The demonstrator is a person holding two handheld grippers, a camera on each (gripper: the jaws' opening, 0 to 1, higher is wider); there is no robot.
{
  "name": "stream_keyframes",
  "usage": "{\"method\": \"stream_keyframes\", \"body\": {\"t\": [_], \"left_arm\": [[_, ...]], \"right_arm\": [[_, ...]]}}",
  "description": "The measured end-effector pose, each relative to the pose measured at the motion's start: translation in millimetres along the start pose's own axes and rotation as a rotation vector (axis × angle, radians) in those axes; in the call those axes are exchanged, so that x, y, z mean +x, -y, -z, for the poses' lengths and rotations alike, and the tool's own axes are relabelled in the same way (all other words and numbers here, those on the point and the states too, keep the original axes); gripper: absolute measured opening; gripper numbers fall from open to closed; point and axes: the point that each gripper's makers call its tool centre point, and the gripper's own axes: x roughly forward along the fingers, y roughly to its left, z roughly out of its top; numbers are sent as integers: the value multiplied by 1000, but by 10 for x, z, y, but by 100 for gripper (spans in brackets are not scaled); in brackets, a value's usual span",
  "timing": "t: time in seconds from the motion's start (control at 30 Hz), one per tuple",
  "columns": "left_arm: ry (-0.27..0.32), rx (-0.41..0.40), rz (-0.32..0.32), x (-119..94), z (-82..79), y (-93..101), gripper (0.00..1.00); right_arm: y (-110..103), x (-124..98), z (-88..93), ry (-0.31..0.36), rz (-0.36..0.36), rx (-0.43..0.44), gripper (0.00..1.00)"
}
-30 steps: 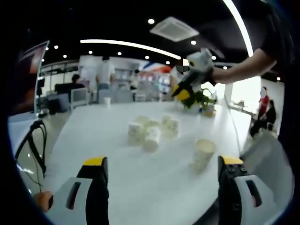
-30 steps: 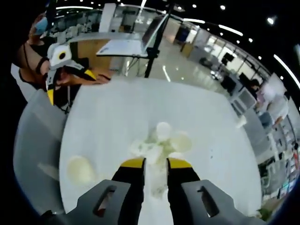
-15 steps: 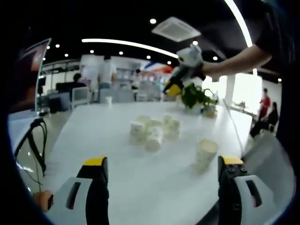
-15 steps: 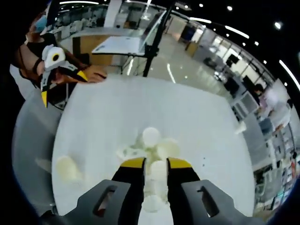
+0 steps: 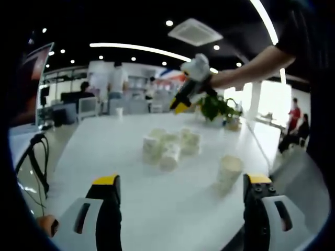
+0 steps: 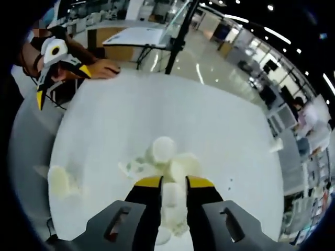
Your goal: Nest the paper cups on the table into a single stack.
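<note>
Now the right gripper [image 6: 168,182] has dropped closer over the cluster of cups [image 6: 166,163] on the white table [image 6: 209,125], its jaws narrowly parted with a cup [image 6: 170,194] between them — gripped or not, I cannot tell. Off to the side stands a lone cup [image 5: 229,171], just ahead of the left gripper [image 5: 180,185], whose jaws gape wide with nothing in them.

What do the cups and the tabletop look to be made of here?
The cups look like thin paper: matte, cream-white, with rolled rims, though blur hides any detail. The lone cup looks the same. The table seems a smooth white laminate or painted board, with a soft sheen; which one cannot be told.
</note>
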Motion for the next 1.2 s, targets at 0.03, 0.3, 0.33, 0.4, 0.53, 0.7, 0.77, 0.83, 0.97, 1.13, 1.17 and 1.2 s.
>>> {"method": "stream_keyframes", "body": {"t": [0.03,0.3,0.33,0.4,0.53,0.7,0.77,0.83,0.97,1.13,1.17,1.2], "left_arm": [[-4,-1,0,6,14,5,98],[-17,0,3,1,65,3,97],[-19,-6,0,-14,81,-11,97],[-14,-4,-6,-36,73,-17,98],[-15,-8,-12,-69,103,-16,98],[-20,-13,-13,-79,123,-18,98],[-22,-13,-14,-69,122,-30,98],[-22,-18,-16,-53,125,-42,98],[-36,-13,-5,-38,152,-32,98],[-36,-19,-9,-37,144,-75,98],[-36,-21,-9,-37,145,-77,98],[-38,-22,-10,-37,148,-78,98]], "right_arm": [[-16,40,2,-2,-6,-6,14],[-70,254,-27,-14,-30,-31,14],[-79,288,-34,-14,-34,-29,14],[-96,334,-39,-14,-36,-39,13],[-114,428,-22,-27,-42,-53,13],[-68,547,55,-55,-59,-63,12],[-50,582,82,-60,-63,-64,12],[-44,607,97,-65,-69,-65,11],[-28,685,151,-83,-78,-63,11],[7,748,145,-87,-83,-53,9],[4,760,142,-87,-87,-52,8],[-8,773,141,-88,-91,-57,8]]}}
